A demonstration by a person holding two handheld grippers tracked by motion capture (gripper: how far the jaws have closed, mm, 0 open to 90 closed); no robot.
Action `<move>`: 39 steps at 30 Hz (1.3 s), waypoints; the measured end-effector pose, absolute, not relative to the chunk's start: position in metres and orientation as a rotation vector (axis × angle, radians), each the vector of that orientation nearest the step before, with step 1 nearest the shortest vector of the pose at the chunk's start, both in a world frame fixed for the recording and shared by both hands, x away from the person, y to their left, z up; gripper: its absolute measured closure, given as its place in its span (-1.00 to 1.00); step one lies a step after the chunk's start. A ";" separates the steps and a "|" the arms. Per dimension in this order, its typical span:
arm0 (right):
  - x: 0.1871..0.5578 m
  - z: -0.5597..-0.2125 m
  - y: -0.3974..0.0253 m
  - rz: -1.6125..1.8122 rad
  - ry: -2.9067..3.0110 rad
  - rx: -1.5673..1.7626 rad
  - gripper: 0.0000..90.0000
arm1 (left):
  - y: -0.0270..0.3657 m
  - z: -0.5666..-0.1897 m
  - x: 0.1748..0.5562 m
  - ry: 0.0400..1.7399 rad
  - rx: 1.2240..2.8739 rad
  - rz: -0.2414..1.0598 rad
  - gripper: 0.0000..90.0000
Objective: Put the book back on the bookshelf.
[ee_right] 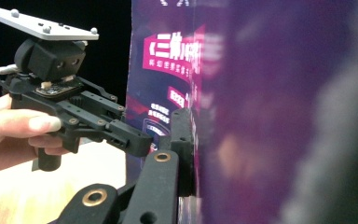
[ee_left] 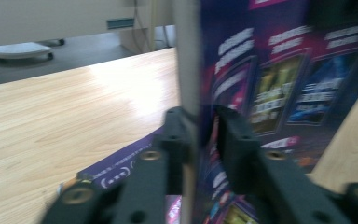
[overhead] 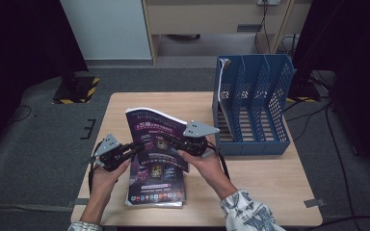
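Magazine (overhead: 155,139): lifted, tilted, long axis running away from the person; purple glossy cover, left of the blue file rack (overhead: 251,103).
Left gripper (overhead: 136,148): jaws clamp its left edge.
Right gripper (overhead: 169,140): jaws clamp its right edge.
Stack (overhead: 156,192): similar magazines on the tabletop (overhead: 270,183), beneath.

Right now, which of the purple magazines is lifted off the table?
The upper magazine, tilted up with both grippers clamped on its edges; the other magazine lies flat on the table beneath.

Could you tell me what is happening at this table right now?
A person holds a purple magazine tilted up between two handheld grippers. The left gripper clamps its left edge and the right gripper its right edge. Its lower part hangs over another magazine lying flat on the wooden table. A blue file rack stands at the table's far right.
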State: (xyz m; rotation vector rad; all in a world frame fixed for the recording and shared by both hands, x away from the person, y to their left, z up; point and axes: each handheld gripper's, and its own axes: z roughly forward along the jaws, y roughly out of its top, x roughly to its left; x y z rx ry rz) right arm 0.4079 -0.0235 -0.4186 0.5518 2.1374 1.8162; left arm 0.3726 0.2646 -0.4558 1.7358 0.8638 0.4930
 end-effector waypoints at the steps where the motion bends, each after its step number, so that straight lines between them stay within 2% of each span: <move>1: 0.407 -0.418 -0.023 1.820 2.138 0.546 0.84 | 0.265 -0.457 0.373 0.884 1.744 0.524 0.40; 4: 0.402 -0.416 -0.021 1.798 2.134 0.518 0.84 | 0.271 -0.462 0.374 0.931 1.758 0.572 -0.16; 6: 0.401 -0.413 -0.021 1.814 2.115 0.545 0.84 | 0.280 -0.468 0.374 0.972 1.783 0.608 -0.35; 9: 0.400 -0.407 -0.024 1.796 2.090 0.520 0.84 | 0.290 -0.474 0.376 1.036 1.793 0.616 -0.59; 14: 0.401 -0.402 -0.031 1.798 2.052 0.552 0.84 | 0.295 -0.484 0.381 1.104 1.800 0.598 -0.80; 21: 0.402 -0.399 -0.038 1.789 2.040 0.571 0.84 | 0.303 -0.489 0.381 1.140 1.800 0.614 -0.89; 39: 0.395 -0.398 -0.063 1.746 2.046 0.610 0.84 | 0.314 -0.497 0.381 1.212 1.797 0.651 -0.88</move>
